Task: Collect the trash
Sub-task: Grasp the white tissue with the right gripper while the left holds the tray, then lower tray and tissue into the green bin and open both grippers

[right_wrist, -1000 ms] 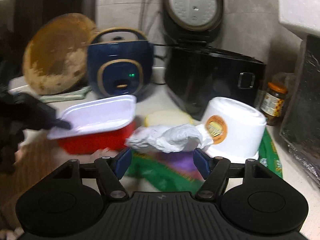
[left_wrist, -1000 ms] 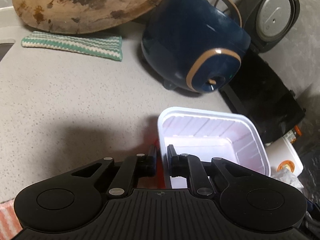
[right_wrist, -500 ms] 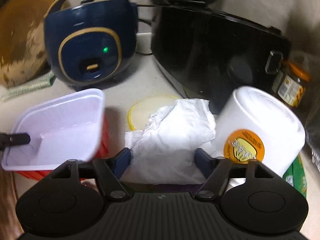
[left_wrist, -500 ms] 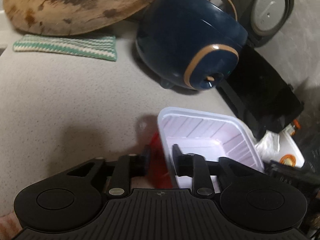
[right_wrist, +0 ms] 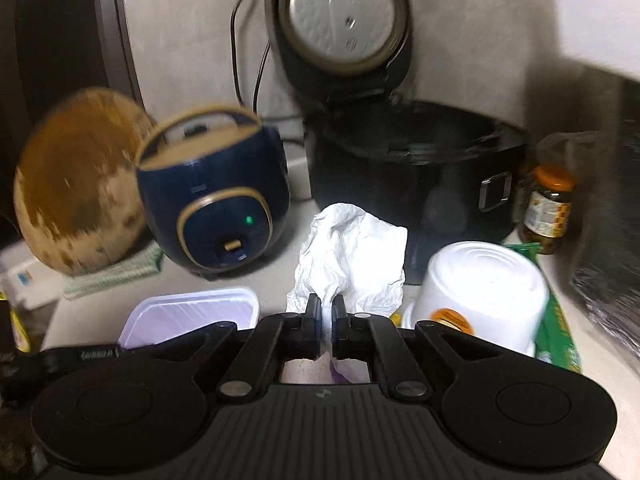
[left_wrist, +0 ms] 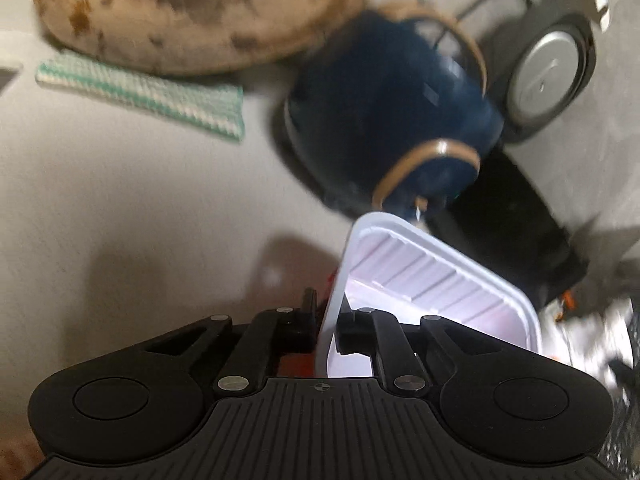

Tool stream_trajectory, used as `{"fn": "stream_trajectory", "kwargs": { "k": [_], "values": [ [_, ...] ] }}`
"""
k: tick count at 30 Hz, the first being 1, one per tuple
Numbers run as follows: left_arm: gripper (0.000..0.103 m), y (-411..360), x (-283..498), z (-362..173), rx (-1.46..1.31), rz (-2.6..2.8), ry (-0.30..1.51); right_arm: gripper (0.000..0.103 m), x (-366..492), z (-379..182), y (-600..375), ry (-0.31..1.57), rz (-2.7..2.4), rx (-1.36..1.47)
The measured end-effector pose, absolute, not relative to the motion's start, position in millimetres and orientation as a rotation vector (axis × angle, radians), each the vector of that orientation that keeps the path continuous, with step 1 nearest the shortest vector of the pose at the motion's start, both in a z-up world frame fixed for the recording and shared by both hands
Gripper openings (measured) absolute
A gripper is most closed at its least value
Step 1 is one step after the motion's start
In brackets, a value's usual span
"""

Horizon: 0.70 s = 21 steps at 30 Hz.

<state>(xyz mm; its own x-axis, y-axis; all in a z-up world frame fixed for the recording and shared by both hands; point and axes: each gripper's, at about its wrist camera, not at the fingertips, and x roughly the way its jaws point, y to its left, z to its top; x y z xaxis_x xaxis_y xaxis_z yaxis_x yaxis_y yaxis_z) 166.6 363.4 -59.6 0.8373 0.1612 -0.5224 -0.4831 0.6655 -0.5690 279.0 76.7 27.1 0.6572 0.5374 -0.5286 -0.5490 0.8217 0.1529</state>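
A: Left wrist view first. What has the left gripper point(left_wrist: 325, 312) got?

B: It pinches the near wall of the white plastic tray point(left_wrist: 432, 280), one finger inside and one outside. The tray tilts toward 1 o'clock, clear of the table point(left_wrist: 120, 208); something red shows under it. The blue rice cooker point(left_wrist: 392, 120) sits at 12 o'clock behind.

A: How will it handle?

B: Light and thin-walled, I'd judge; the wall may flex, so a hold at the rim is the sensible one.

A: Right wrist view?

B: The right gripper point(right_wrist: 326, 308) is pressed nearly together on the bottom edge of the crumpled white tissue point(right_wrist: 352, 256), which stands up at 12 o'clock. It looks soft and weightless, and could tear or slip. The tray point(right_wrist: 192, 312) lies at 9 o'clock, the upturned white cup point(right_wrist: 484, 284) at 3 o'clock.
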Motion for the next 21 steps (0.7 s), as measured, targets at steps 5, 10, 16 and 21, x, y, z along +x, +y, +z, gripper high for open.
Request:
{"fn": "stream_trajectory", "kwargs": {
  "k": [5, 10, 16, 21],
  "values": [
    [0.012, 345, 147, -23, -0.71, 0.342, 0.401, 0.005, 240, 43, 25, 0.536, 0.566, 0.04],
    [0.012, 272, 143, 9, -0.571, 0.149, 0.44, 0.005, 187, 53, -40, 0.479, 0.457, 0.079],
    [0.013, 156, 154, -10, -0.383, -0.072, 0.624, 0.005, 118, 23, -126, 0.509, 0.279, 0.084],
    [0.013, 74, 174, -101, -0.24, -0.103, 0.871, 0.005, 73, -23, -185, 0.608, 0.149, 0.125]
  ]
}}
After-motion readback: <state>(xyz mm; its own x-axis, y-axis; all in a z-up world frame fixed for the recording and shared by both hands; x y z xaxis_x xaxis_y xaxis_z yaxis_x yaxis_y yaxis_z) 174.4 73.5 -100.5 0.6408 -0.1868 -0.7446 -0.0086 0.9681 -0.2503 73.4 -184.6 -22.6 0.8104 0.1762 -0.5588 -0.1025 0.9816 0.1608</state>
